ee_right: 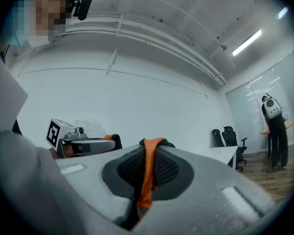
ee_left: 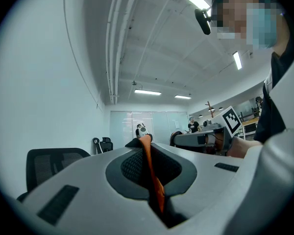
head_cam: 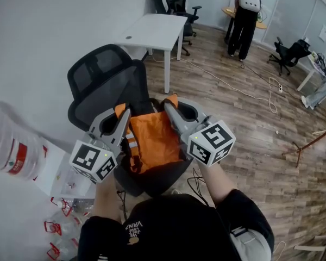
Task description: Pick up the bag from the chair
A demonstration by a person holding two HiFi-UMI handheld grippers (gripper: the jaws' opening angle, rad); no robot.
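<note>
An orange bag (head_cam: 155, 137) with dark trim hangs between my two grippers, over the seat of a black mesh office chair (head_cam: 100, 75). Whether its bottom still touches the seat is hidden. My left gripper (head_cam: 122, 115) is shut on the bag's left top edge. My right gripper (head_cam: 171, 109) is shut on its right top edge. In the left gripper view an orange strap (ee_left: 156, 182) runs pinched between the closed jaws of the left gripper (ee_left: 144, 145). The right gripper view shows the same: an orange strap (ee_right: 147, 177) clamped in the right gripper (ee_right: 152, 145).
A white desk (head_cam: 152, 30) stands behind the chair, with black chairs (head_cam: 176, 1) beyond it. A person with a white backpack (head_cam: 244, 15) stands far back. Cables (head_cam: 233, 86) cross the wood floor. Plastic bottles (head_cam: 13, 145) and a white box (head_cam: 57, 170) sit at the left.
</note>
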